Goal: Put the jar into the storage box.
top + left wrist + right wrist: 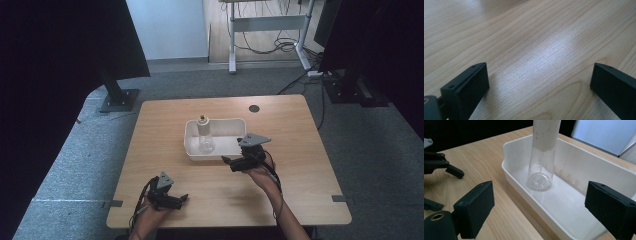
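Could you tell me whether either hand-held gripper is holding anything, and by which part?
Nothing is held: the left hand-held gripper and right hand-held gripper are both open and empty.

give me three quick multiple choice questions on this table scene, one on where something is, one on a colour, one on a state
1. Where does the clear plastic bottle with a white label stand?
A. on the bare wooden table
B. inside the white rectangular plastic tray
C. between the left claw's jaws

2. What colour is the tray?
A. white
B. blue
C. black

3. How do the right claw's jaws stand?
A. shut on the bottle
B. shut on nothing
C. open, holding nothing

Answers:
1 B: the clear plastic bottle stands upright on the floor of the white rectangular plastic tray, as the right gripper view also shows.
2 A: its walls and floor are plain white against the light wooden table.
3 C: the right claw has its jaws wide apart, short of the bottle; the left claw is open too, over bare wood.
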